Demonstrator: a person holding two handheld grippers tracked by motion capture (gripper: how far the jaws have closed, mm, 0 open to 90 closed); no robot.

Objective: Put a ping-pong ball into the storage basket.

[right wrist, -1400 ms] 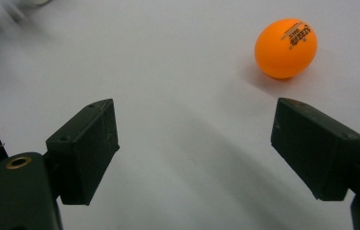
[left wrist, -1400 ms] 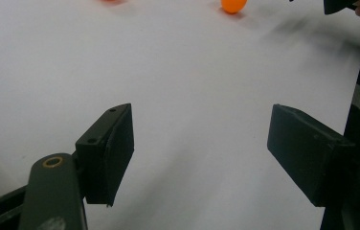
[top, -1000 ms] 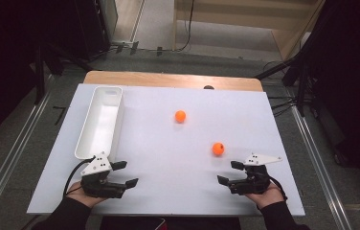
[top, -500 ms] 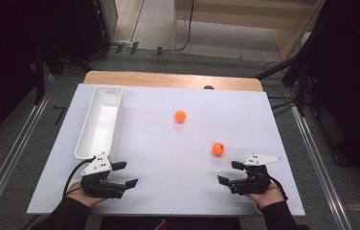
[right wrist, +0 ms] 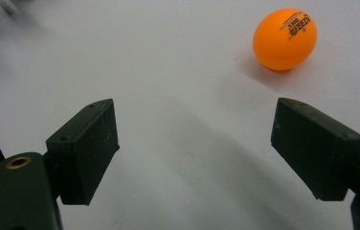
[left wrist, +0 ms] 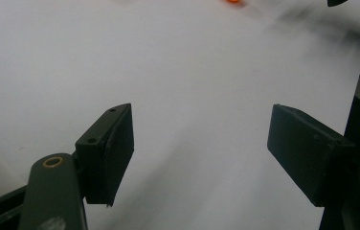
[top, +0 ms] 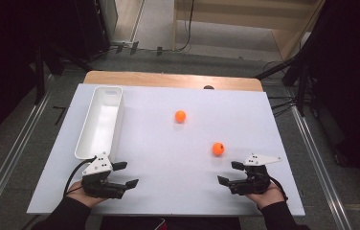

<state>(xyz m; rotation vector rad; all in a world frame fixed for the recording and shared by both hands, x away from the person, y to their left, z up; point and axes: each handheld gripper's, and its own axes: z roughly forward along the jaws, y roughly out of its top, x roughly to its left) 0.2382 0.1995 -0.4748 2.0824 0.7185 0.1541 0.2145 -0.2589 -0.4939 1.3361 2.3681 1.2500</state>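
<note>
High view first: I see my left gripper [top: 123, 176] near the front left corner of the white board [top: 168, 143], jaws apart with nothing between them, and my right gripper [top: 230, 173] near the front right corner, likewise spread and empty. One orange ball [top: 218, 148] lies just ahead of the right gripper, apart from it, toward the right edge. A second orange ball [top: 180, 116] sits farther back, near the middle of the board. A long white tray [top: 83, 143] runs along the left edge, with nothing in it that I can make out.

Left gripper view: both black pads [left wrist: 108, 153] stand wide over bare board, touching nothing.

Right gripper view: the pads [right wrist: 84, 148] are released, and the near ball [right wrist: 285, 38] rests ahead and to the right of the gap, not between them. I judge it a table-tennis ball: very light, smooth, hard-shelled and quick to roll. I would close across its widest part, squarely and gently, since an off-centre pinch would likely squirt it away.
</note>
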